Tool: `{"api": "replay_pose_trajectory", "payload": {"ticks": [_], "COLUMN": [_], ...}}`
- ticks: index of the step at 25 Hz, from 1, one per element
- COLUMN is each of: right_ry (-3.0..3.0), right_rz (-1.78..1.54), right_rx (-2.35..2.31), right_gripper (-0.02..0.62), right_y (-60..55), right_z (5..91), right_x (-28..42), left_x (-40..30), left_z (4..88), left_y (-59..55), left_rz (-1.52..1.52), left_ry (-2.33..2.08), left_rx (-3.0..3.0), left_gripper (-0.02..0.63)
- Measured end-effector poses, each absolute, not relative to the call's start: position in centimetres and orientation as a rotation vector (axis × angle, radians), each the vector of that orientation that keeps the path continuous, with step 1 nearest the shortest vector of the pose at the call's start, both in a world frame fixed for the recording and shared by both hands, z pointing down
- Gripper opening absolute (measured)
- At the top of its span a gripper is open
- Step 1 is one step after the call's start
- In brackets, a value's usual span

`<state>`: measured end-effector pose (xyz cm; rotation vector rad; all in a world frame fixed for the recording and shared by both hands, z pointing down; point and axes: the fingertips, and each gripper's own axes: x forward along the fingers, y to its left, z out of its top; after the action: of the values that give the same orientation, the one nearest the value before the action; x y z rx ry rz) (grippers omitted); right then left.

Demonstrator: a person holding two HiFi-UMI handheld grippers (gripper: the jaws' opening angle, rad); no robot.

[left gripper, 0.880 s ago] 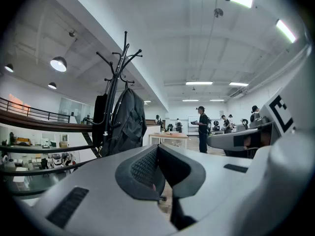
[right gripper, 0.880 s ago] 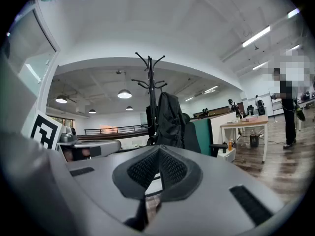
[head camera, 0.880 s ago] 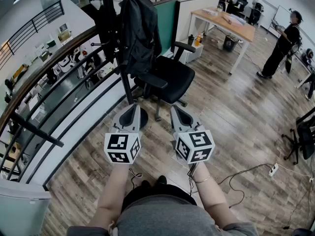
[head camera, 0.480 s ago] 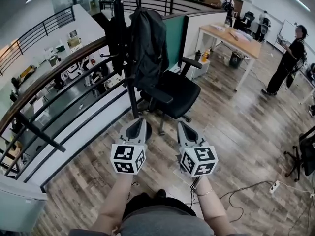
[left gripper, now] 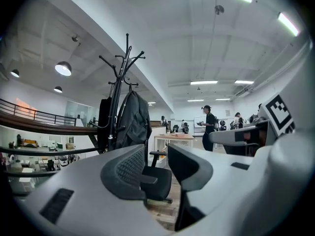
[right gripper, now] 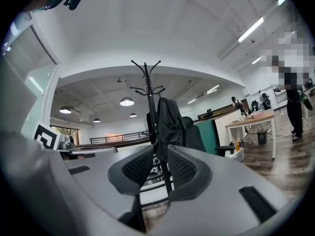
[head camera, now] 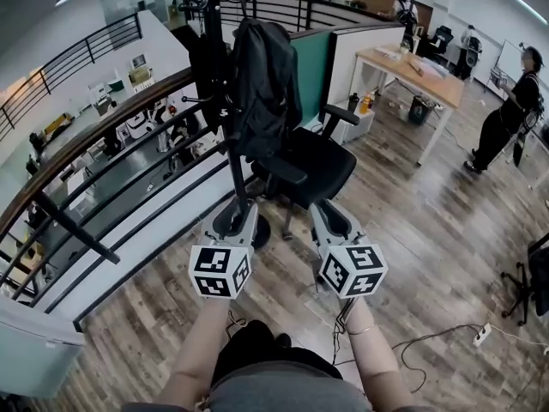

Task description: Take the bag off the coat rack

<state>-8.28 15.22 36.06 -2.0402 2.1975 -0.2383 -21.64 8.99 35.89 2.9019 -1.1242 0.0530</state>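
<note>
A black bag hangs from the upper hooks of a tall black coat rack beside the railing. Both grippers are held low in front of me, well short of the rack and apart from the bag. My left gripper is open, with nothing between its jaws. My right gripper is open by a narrower gap, also empty. In the left gripper view the bag hangs to the right of the rack pole, beyond the left gripper. In the right gripper view the bag and rack stand straight ahead of the right gripper.
A black office chair stands right beside the rack's base. A railing runs along the left over a drop. A green partition and a desk lie behind. A person stands far right. Cables and a power strip lie on the floor.
The rack, bag and chair have come nearer and shifted right in the head view. Both grippers stay side by side, their jaws looking the same.
</note>
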Motion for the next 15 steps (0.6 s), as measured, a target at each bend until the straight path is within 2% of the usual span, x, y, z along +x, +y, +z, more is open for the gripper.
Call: {"api": "replay_pose_trajectory", "payload": {"ticks": [5,8,15], "right_ry": [2.250,2.283,2.315], "right_rz": [-0.223,-0.226,-0.141], "right_rx": [-1.967,-1.906,-1.920], "right_gripper": [0.148,0.200,0.215], "right_y": [12.5,10.3,4.6], "right_z": [34.1,33.1,31.4], "right_x": [-8.7,-8.7,-6.7], "left_x": [-21.6,-21.2,-18.6], "left_z": [33.9,32.7,30.7], "left_y": [6.4,4.2,-2.2], "left_rz": [0.035,0.015,-0.029], "left_ry": [-1.179,-1.210,-1.251], "left_rx": [2.912,2.909,2.899], "left_gripper": [0.192,0.196,0.225]}}
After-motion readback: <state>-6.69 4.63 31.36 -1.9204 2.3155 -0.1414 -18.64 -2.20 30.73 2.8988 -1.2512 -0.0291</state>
